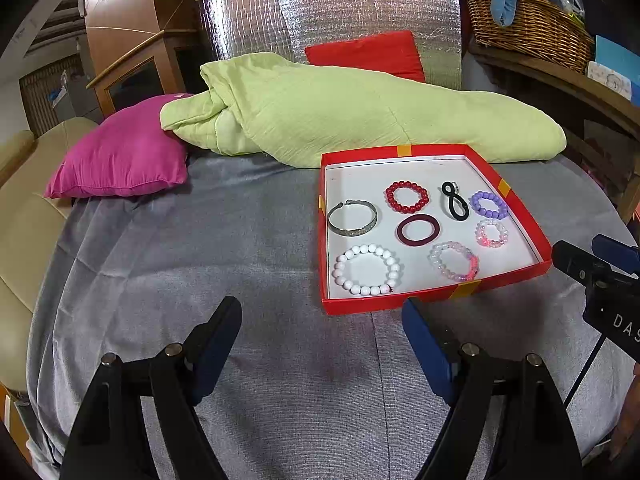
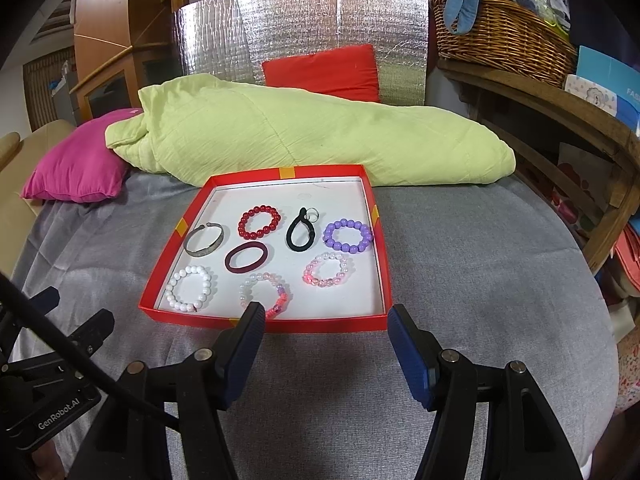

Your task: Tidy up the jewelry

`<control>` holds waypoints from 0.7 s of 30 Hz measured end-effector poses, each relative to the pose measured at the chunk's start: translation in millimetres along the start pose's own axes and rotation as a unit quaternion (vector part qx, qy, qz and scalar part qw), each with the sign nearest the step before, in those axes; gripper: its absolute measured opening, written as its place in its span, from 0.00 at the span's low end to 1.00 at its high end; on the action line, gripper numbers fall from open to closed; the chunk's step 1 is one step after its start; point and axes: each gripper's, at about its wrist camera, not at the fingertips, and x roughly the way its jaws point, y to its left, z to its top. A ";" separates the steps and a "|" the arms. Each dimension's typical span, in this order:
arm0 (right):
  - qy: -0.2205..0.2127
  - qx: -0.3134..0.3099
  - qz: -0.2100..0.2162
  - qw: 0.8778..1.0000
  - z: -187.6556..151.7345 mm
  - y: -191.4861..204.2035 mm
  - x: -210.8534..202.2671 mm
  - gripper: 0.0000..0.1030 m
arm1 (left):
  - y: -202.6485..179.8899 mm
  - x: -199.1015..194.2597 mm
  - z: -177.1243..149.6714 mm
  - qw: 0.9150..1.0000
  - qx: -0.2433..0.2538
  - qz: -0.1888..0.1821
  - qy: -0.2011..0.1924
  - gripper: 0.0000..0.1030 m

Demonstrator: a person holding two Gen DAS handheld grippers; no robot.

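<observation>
A red box lid (image 1: 516,204) (image 2: 382,264) with a white inside lies on the grey cloth. In it lie several pieces: a silver bangle (image 1: 353,218) (image 2: 203,239), a red bead bracelet (image 1: 407,197) (image 2: 259,222), a dark red ring band (image 1: 418,230) (image 2: 246,257), a black loop (image 1: 455,201) (image 2: 300,229), a purple bead bracelet (image 1: 489,204) (image 2: 348,236), a pink bead bracelet (image 1: 492,233) (image 2: 329,269), a pale pink-and-clear bracelet (image 1: 454,261) (image 2: 265,294) and a white bead bracelet (image 1: 367,269) (image 2: 189,288). My left gripper (image 1: 322,316) is open and empty in front of the box's left side. My right gripper (image 2: 323,316) is open and empty just before the box's near edge.
A green quilt (image 1: 340,116) (image 2: 300,136) lies behind the box, with a magenta pillow (image 1: 120,156) (image 2: 76,176) to its left and a red cushion (image 1: 368,54) behind. A wicker basket (image 2: 504,36) sits on a wooden shelf at the right. The other gripper shows at each view's edge.
</observation>
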 end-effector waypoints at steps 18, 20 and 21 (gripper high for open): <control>0.002 -0.003 0.002 1.000 0.0 2.3 0.5 0.65 | 2.0 -1.4 0.1 1.000 0.001 -0.002 -0.002 0.80; 0.001 -0.004 0.001 1.000 0.0 2.4 0.6 0.65 | 2.3 -1.4 0.1 1.000 0.002 -0.001 -0.002 0.80; 0.002 -0.004 0.001 1.000 0.1 2.3 0.7 0.65 | 2.4 -1.5 0.0 1.000 0.001 -0.002 -0.002 0.80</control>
